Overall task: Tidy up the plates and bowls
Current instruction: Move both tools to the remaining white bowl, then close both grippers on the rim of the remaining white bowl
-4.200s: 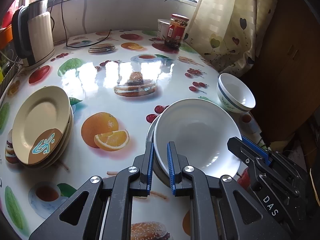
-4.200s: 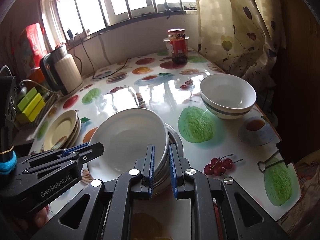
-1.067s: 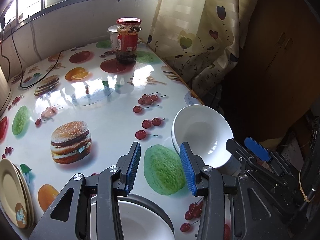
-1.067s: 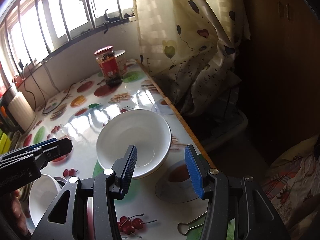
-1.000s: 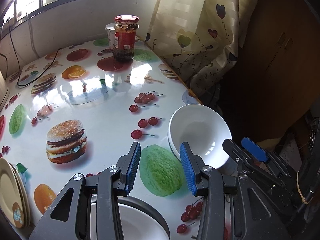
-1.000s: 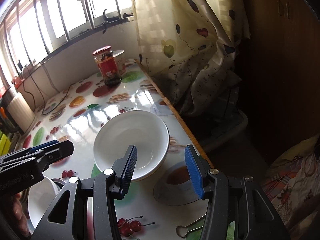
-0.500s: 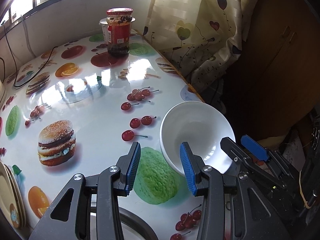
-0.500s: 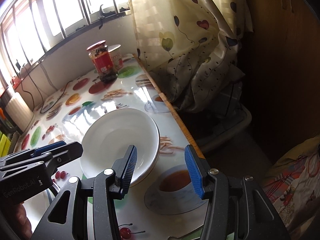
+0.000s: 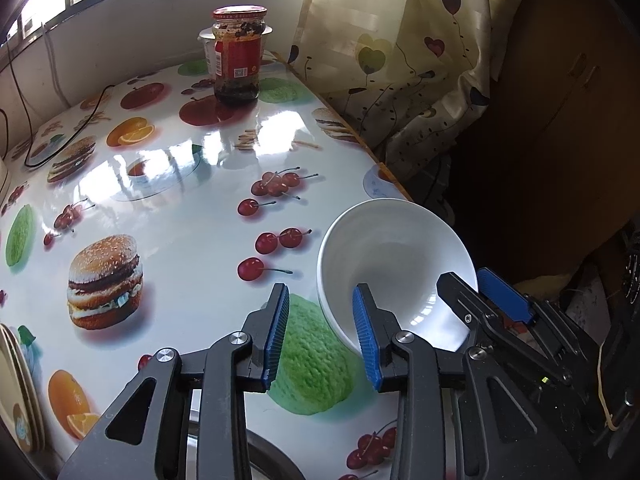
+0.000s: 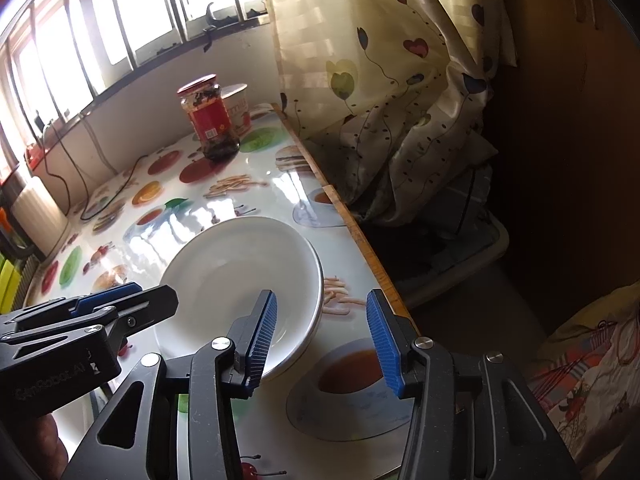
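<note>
Two grippers now straddle opposite rims of the white bowl (image 9: 394, 268), which sits at the right edge of the table (image 9: 180, 208), lower right in the left wrist view and centre in the right wrist view. A second ago both stood off the bowl with jaws wider; since then they have edged in and down, and the bowl fills more of each frame. Left gripper (image 9: 322, 338): jaws closing, part open, one pad inside the bowl's left wall and the other outside over the green fruit print, so the rim is between them but not yet pinched. Right gripper (image 10: 324, 344): jaws closing too, left pad inside the bowl's right side, right pad out over the printed teacup; no pad contact visible, though the fisheye makes that hard to confirm. Earlier still, both clamped a bigger white dish, whose dark-rimmed edge (image 9: 276, 464) now shows only at the bottom of the left wrist view, so that piece looks done and this bowl is next. Beige plates (image 9: 16, 392) stay stacked at lower left. Jar (image 9: 238, 56) at top, untouched.
</note>
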